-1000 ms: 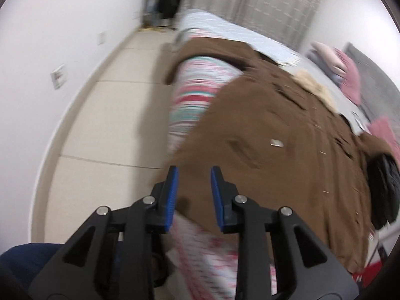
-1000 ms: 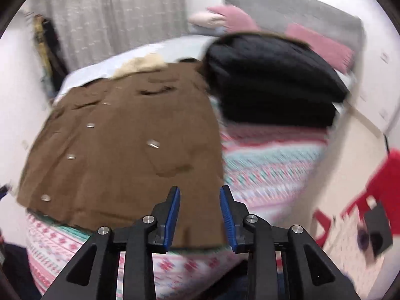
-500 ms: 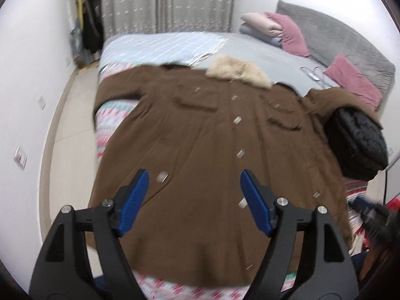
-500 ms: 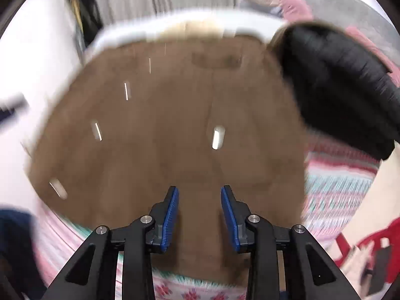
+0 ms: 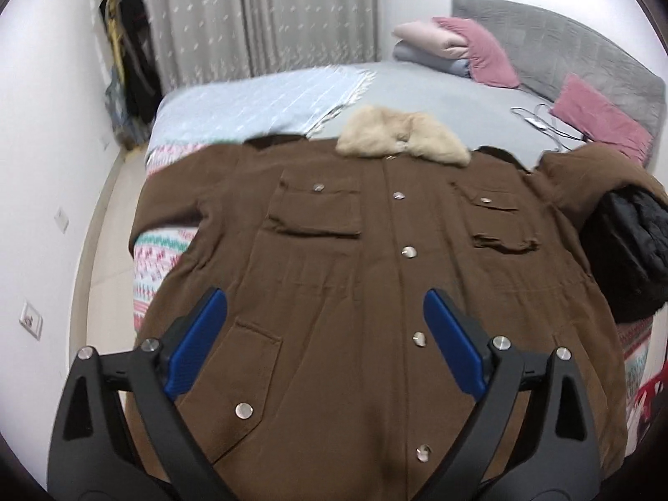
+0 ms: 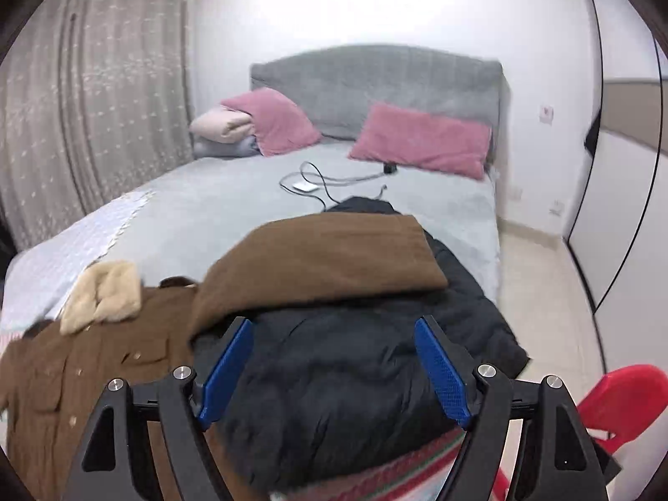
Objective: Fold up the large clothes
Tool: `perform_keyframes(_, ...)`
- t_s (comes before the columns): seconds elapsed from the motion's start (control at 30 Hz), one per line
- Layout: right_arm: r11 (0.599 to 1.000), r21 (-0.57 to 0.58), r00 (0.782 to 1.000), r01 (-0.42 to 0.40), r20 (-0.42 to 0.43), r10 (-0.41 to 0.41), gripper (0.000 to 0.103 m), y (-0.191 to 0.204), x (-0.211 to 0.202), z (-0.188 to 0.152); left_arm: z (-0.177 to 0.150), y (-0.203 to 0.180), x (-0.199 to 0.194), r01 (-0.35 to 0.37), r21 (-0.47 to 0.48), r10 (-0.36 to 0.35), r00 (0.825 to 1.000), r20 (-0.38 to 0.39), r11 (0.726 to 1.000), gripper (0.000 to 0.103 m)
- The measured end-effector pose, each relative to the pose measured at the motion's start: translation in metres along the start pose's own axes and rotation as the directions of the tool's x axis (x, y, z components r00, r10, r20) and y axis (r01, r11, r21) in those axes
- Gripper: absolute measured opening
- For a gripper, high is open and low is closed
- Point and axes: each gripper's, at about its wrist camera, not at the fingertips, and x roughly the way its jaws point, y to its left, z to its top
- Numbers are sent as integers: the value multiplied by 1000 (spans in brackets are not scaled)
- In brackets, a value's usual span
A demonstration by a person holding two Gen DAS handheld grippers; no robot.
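Note:
A large brown coat (image 5: 359, 275) with a cream fur collar (image 5: 401, 135) lies spread front-up across the foot of the bed, snaps down its middle. Its right sleeve (image 6: 334, 254) is draped over a black puffy jacket (image 6: 355, 380). My left gripper (image 5: 325, 342) is open wide and empty, hovering above the coat's lower half. My right gripper (image 6: 334, 367) is open wide and empty, above the black jacket, with the sleeve just beyond it. The coat's collar also shows in the right wrist view (image 6: 102, 296).
The bed (image 6: 234, 208) has a grey cover, a pale blue blanket (image 5: 250, 100), pink pillows (image 6: 421, 140), a grey headboard and a charger cable (image 6: 317, 183). A red plastic stool (image 6: 622, 396) stands on the floor at right. Curtains and hanging clothes (image 5: 129, 62) are at the far side.
Both grippers opened wide from a narrow gap. The left view swung from the bed's left side to face the whole coat. The right view swung right, onto the black jacket and sleeve.

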Motion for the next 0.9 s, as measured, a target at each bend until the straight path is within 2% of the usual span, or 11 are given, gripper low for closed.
perform_keyframes(0.1, 995, 95, 998, -27, -58, 33, 81, -21, 40, 7, 2, 2, 12, 11, -37, -13, 999, -47, 999, 95)
perform_keyframes(0.23, 985, 159, 987, -69, -132, 91, 81, -32, 81, 3, -2, -1, 21, 41, -68, -47, 995, -89, 997, 95)
perform_keyframes(0.53, 939, 299, 975, -170, -90, 205, 81, -41, 105, 29, 1, -18, 48, 28, -55, -35, 991, -130, 998, 95)
perform_keyframes(0.77, 932, 322, 978, -169, -64, 200, 79, -44, 118, 41, -3, -28, 60, 12, -10, -13, 987, -159, 1000, 95)
perform_keyframes(0.8, 932, 322, 979, -166, -60, 195, 76, -43, 118, 41, -3, -28, 61, 10, -9, -11, 987, -161, 1000, 95)
perform_keyframes(0.87, 926, 336, 978, -173, -49, 201, 57, -44, 119, 41, -3, -29, 61, 12, -9, -13, 986, -163, 1000, 95)
perform_keyframes(0.9, 917, 352, 975, -186, -46, 216, 36, -46, 119, 39, -3, -29, 61, 11, -9, -13, 986, -164, 1000, 95)
